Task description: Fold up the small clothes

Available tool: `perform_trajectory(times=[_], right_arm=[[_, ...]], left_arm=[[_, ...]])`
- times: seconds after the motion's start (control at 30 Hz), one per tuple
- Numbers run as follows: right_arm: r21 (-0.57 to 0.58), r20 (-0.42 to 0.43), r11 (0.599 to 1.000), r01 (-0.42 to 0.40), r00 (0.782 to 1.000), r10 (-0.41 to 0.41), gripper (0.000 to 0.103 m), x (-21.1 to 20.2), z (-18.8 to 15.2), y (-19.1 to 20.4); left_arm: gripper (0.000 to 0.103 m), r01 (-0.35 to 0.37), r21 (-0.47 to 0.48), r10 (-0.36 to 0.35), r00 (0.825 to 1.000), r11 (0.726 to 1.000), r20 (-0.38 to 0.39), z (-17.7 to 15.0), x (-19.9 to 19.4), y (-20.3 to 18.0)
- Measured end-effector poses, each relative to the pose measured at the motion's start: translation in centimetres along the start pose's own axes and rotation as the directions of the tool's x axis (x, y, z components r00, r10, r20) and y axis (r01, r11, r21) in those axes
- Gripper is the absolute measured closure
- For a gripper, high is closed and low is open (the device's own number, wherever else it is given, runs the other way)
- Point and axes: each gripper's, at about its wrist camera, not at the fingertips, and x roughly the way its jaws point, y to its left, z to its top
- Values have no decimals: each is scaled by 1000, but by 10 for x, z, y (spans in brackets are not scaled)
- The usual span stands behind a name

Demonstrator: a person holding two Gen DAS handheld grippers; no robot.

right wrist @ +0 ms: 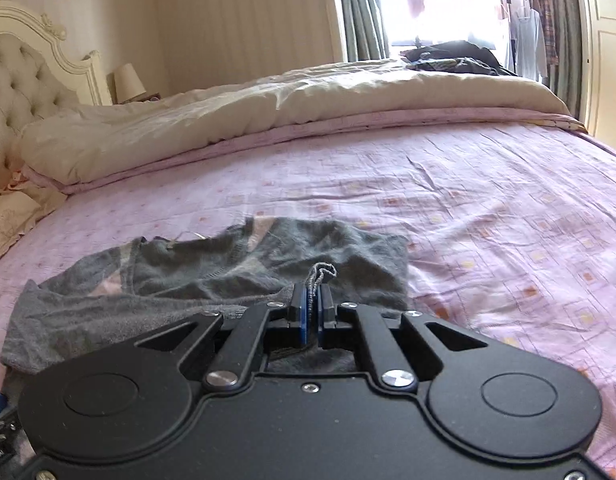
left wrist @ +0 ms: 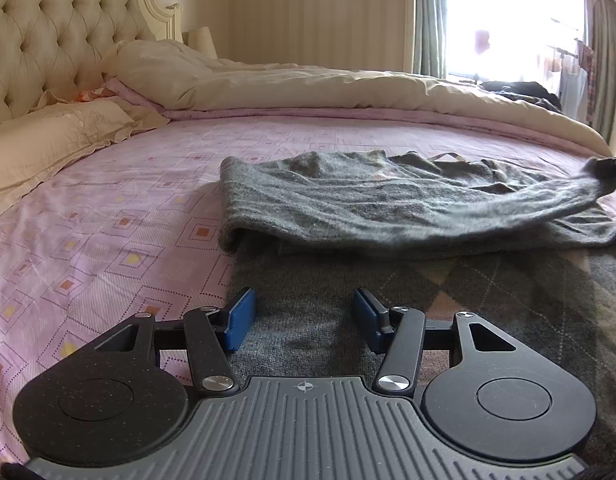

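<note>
The grey sweater (right wrist: 212, 280) is pinched by the right tongs (right wrist: 313, 304); the left tongs (left wrist: 304, 318) are spread wide above it on the bed (right wrist: 488, 208).

No readable text or labels on anything.

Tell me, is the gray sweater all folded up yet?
Not yet. One fold looks started: part of the gray sweater already lies doubled over itself on the pink bed sheet. Right now the right gripper is shut on a pinch of sweater edge, carrying it across. The left gripper hangs open above the bottom part, holding nothing. Left to do: lay that edge down and finish folding.
</note>
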Motion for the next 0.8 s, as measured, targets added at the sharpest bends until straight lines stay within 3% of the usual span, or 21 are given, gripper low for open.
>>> perform_trajectory(times=[0.17,0.2,0.33,0.43,0.47,0.5,0.57,0.73,0.8], right_arm=[[-7,-79,1000,26,996,-26,91,11,-14,-3],[-12,-85,999,40,996,-41,86,12,-16,-2],[6,7,990,141,990,-141,83,-6,-26,4],[-39,123,995,92,989,-87,79,-25,-26,23],[-64,131,996,57,990,-49,74,-26,-26,30],[-84,121,996,12,993,-2,61,-24,-25,36],[-112,91,992,-49,994,59,56,-13,-27,49],[-65,14,998,-8,1000,9,56,17,-44,47],[-47,30,999,4,1000,-3,56,21,-56,39]], left_arm=[[50,4,-5,-4,1000,1000,-2,0,0,2],[50,4,-6,-4,1000,1000,-2,0,0,2],[50,11,-7,-11,1000,1000,-9,2,1,3],[50,32,-24,-32,999,999,-12,3,1,7],[50,34,-27,-35,999,999,-9,2,1,8],[50,32,-24,-33,999,999,-11,2,1,7],[49,24,-9,-24,1000,1000,-12,2,1,5],[49,28,-11,-28,1000,1000,-14,2,1,4],[49,31,-13,-31,999,999,-14,3,1,5]])
